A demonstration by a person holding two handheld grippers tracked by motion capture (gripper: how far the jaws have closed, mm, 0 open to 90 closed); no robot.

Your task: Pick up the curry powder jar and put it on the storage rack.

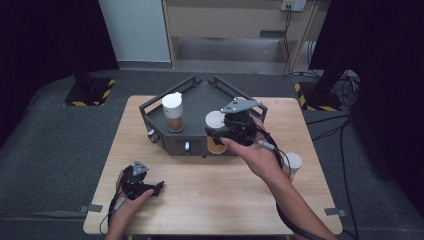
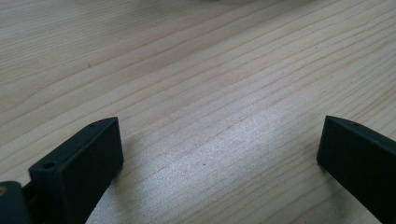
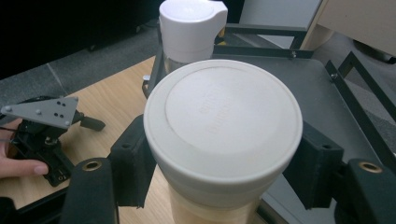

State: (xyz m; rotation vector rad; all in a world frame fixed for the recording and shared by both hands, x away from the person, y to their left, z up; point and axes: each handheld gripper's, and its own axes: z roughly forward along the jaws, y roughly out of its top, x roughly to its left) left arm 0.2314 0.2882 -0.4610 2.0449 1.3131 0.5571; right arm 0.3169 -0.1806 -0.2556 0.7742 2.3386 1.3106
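My right gripper [image 1: 216, 131] is shut on a jar with a wide white lid [image 1: 215, 119] and tan contents, at the front edge of a dark grey tray [image 1: 199, 97]. In the right gripper view the black pads [image 3: 135, 156] press on both sides of the jar [image 3: 224, 121], just below its lid. A second jar [image 1: 173, 112], white-capped with brown contents, stands upright in the tray's left part [image 3: 191, 23]. My left gripper [image 1: 156, 189] rests low over the wooden table [image 1: 210, 185] near its front left corner. Its jaws are open [image 2: 219, 140] with only bare wood between them.
A third white-lidded jar [image 1: 293, 162] stands on the table to the right, partly behind the right forearm. The tray [image 3: 322, 79] has raised bar rims. Dark floor, black stands and cables surround the table.
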